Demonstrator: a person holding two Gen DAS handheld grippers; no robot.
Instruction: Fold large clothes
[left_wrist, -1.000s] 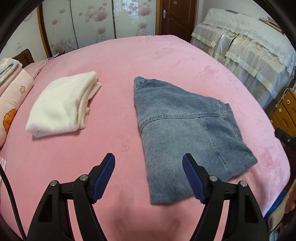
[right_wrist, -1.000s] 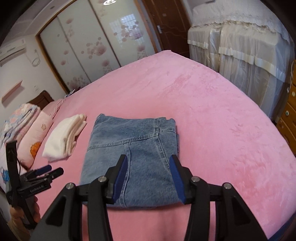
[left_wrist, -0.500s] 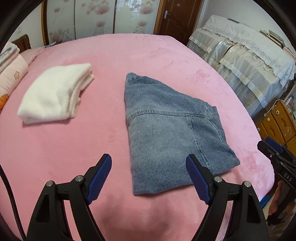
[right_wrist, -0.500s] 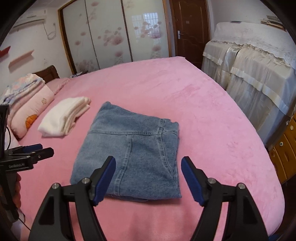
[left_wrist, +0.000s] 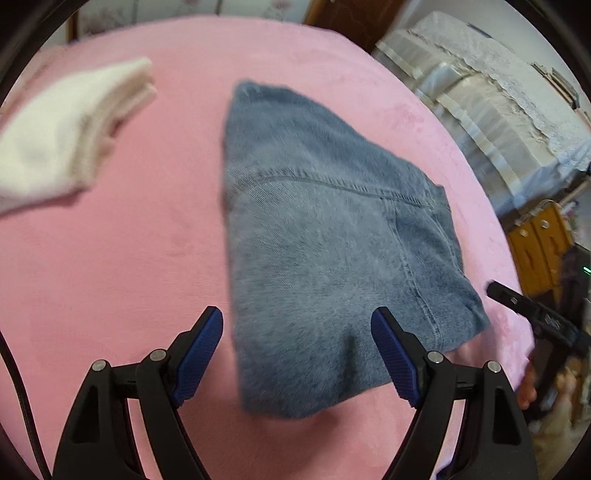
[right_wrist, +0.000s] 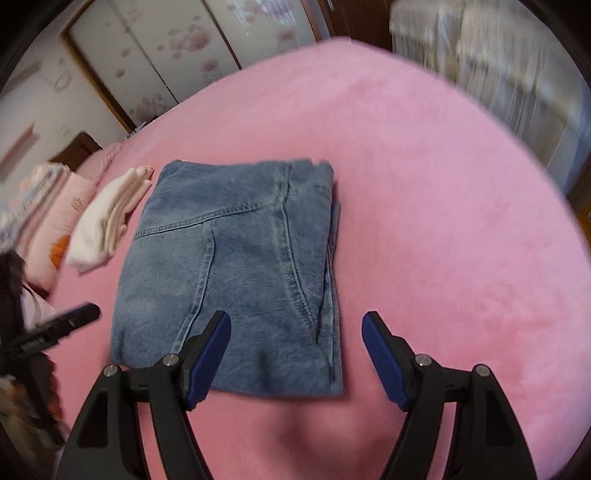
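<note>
Folded blue jeans (left_wrist: 325, 236) lie flat on the pink bed (left_wrist: 122, 266); they also show in the right wrist view (right_wrist: 236, 266). My left gripper (left_wrist: 303, 350) is open and empty, just above the near edge of the jeans. My right gripper (right_wrist: 295, 354) is open and empty, over the near right corner of the jeans. Each gripper shows at the edge of the other's view: the right one (left_wrist: 535, 317) and the left one (right_wrist: 55, 328).
A folded white garment (left_wrist: 70, 125) lies to the left of the jeans, also in the right wrist view (right_wrist: 110, 218). Pink pillows (right_wrist: 48, 221) sit at the far left. A covered sofa (left_wrist: 491, 107) and a wooden cabinet (left_wrist: 539, 251) stand to the right of the bed.
Both grippers have moved in closer to the near edge of the jeans. The right gripper opened wide from a narrower gap a second ago. The jeans have not moved.
</note>
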